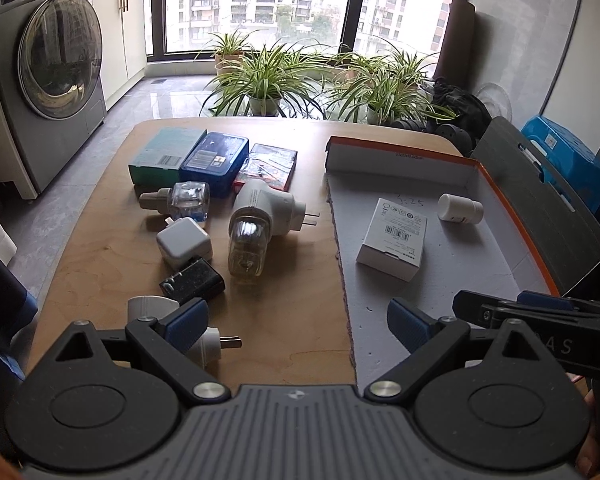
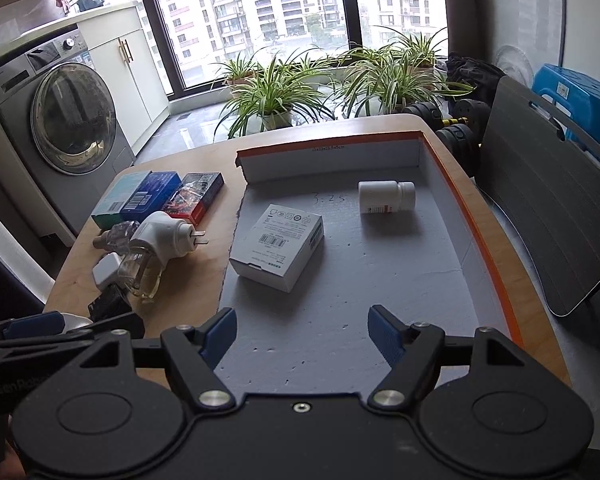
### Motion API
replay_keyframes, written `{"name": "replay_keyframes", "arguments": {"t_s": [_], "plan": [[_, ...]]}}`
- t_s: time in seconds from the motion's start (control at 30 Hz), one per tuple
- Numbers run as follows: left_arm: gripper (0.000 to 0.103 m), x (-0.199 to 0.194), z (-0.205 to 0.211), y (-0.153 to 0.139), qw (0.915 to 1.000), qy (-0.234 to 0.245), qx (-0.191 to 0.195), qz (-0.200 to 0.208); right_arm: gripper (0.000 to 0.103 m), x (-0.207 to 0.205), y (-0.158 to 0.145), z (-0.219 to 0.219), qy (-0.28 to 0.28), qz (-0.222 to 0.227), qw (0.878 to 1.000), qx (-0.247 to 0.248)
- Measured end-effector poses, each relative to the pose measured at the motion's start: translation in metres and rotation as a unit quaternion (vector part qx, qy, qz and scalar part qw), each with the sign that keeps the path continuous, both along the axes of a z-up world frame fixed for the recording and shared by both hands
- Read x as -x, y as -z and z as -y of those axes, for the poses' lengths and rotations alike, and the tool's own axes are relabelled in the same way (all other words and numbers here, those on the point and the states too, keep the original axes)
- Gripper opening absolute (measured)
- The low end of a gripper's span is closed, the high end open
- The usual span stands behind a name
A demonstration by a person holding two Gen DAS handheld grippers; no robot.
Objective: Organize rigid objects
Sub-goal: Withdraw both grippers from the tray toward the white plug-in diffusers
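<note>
Left hand-held gripper [image 1: 298,326] released, fingers spread wide, empty, hovering over the near desk [image 1: 100,232] edge where wood meets the tray [image 1: 512,196]. Its left finger pad [image 1: 188,324] sits in front of a white plug [image 1: 210,346] lying at the near edge; cannot tell if they touch.

Right hand-held gripper [image 2: 302,334] also released, empty, over the near part of the tray's grey floor.

Tray: shallow, orange-rimmed, on the right half of the desk. Inside: white box [image 2: 278,246] lying flat near the left side, white bottle [image 2: 386,196] on its side further back, well apart from the box.

Left of the tray, loose on the wood: repellent plug-in [image 1: 256,226] with glass bottle, lying down, prongs toward the tray; clear bottle [image 1: 188,200] on its side behind it; white charger [image 1: 184,244] and black charger [image 1: 192,284] just beside each other, nearer the camera. Along the far side a row of three boxes, side by side: teal box [image 1: 166,154], blue box [image 1: 214,162], red box [image 1: 268,166].

Washer [image 1: 48,68] on the floor at left, plants [image 1: 268,68] by the window.
</note>
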State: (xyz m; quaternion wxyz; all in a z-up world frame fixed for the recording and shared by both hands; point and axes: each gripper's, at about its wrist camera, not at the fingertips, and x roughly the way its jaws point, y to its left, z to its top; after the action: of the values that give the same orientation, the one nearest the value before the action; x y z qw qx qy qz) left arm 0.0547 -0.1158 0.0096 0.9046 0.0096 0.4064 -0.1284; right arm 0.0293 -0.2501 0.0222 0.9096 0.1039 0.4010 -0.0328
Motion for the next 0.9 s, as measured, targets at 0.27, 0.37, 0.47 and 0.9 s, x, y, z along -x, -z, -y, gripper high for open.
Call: {"name": "replay_keyframes", "arguments": {"t_s": [0.27,0.37,0.47,0.9], "plan": [[0.099,0.003,-0.01,0.001,1.0,-0.007,0.001,-0.003,0.086,0.0,0.001,-0.01,-0.011,-0.001,1.0,0.002],[0.099,0.003,-0.014,0.001,0.9999,-0.01,0.002,-0.003,0.086,0.0,0.002,-0.013,-0.015,-0.002,1.0,0.0],[0.099,0.005,-0.019,0.001,0.9999,-0.011,0.002,-0.001,0.086,-0.001,0.003,-0.018,-0.023,-0.003,1.0,0.001],[0.099,0.027,-0.055,0.012,0.9997,-0.019,-0.001,0.014,0.086,0.005,0.01,-0.052,-0.082,0.006,0.997,0.002]]}}
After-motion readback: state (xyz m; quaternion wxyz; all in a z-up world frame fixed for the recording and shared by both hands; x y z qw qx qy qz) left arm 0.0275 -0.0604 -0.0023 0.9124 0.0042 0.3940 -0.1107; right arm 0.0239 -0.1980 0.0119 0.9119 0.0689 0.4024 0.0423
